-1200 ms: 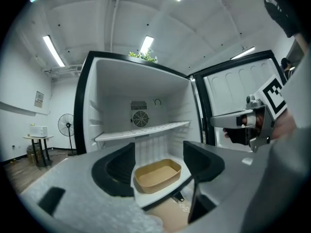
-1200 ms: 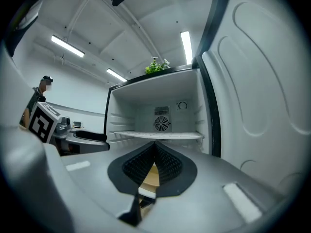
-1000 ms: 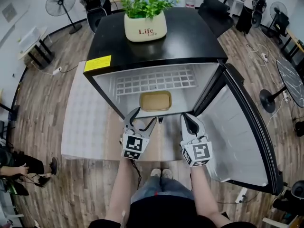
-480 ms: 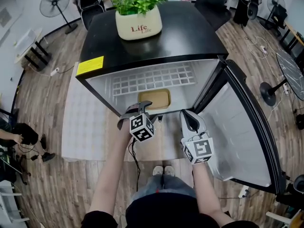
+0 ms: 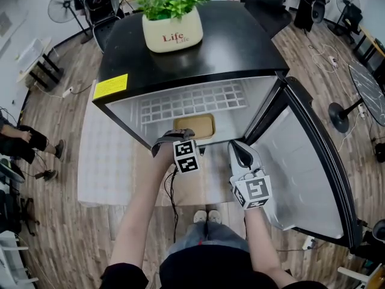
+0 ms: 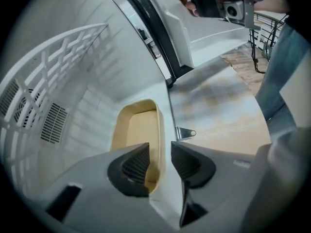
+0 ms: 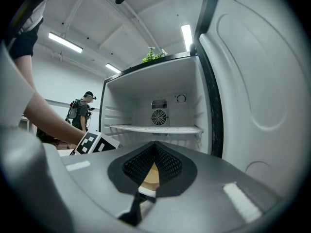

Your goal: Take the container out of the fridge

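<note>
A shallow tan container (image 5: 194, 126) lies on the floor of the open fridge (image 5: 120, 110), near its front edge. My left gripper (image 5: 179, 137) reaches into the fridge, turned on its side, at the container's near end. In the left gripper view the container (image 6: 138, 130) has its near rim between the left gripper's (image 6: 160, 155) jaws, which are closing; a gap still shows on each side of the rim. My right gripper (image 5: 239, 154) hangs in front of the fridge by the door, shut and holding nothing. A sliver of the container (image 7: 151, 176) shows behind the right gripper's (image 7: 155, 149) closed jaws.
The fridge door (image 5: 307, 173) stands open on the right. A white wire shelf (image 5: 192, 104) spans the compartment above the container. A potted plant (image 5: 171, 32) sits on the black fridge top. The fridge stands on a pale mat (image 5: 105, 161). A person (image 7: 80, 111) stands far left.
My left gripper moved forward into the fridge, rolled onto its side, and its jaws narrowed around the container's near rim. The right gripper stayed where it was.
</note>
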The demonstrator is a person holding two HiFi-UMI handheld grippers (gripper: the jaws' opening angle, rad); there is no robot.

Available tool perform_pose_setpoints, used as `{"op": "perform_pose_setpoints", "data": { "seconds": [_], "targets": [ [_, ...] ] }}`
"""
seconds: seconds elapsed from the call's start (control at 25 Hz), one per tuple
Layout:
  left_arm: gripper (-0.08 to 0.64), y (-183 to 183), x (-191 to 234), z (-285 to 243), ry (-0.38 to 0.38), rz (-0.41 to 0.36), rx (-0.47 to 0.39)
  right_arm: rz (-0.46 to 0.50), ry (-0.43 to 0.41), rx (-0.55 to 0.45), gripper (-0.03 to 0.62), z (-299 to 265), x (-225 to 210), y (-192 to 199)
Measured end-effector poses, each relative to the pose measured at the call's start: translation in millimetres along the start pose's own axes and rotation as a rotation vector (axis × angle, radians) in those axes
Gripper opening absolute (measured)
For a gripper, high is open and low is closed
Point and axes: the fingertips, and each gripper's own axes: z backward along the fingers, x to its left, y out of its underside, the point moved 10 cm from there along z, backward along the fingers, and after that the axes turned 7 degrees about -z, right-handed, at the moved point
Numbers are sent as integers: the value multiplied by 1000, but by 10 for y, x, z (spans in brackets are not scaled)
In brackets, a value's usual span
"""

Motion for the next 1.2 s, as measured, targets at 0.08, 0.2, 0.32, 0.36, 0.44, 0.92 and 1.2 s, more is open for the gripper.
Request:
{"op": "perform_pose_setpoints", "data": {
  "seconds": [0.08, 0.2, 0.32, 0.36, 0.44, 0.92, 1.2],
  "targets": [
    [118, -10, -2, -17, 3, -16, 11, -1, -1, 4, 9, -1, 12, 11],
    [76, -24, -13, -22, -1, -35, 18, -2, -2, 2, 9, 7, 23, 7],
    [50, -3, -32, -40, -3, -57, 36, -2, 0, -1, 9, 20, 31, -6],
    [34, 3, -39, -47, -5, -66, 41, -2, 0, -2, 9, 23, 35, -6],
    [31, 2, -54, -59, -4, -80, 45, -2, 1, -1, 9, 28, 40, -1],
    [21, -25, -234, 135, 17, -21, -42, -2, 8, -15, 9, 99, 80, -15],
    [20, -25, -460, 464, -46, 220, -231, 9, 55, -46, 9, 223, 34, -76]
  ]
}}
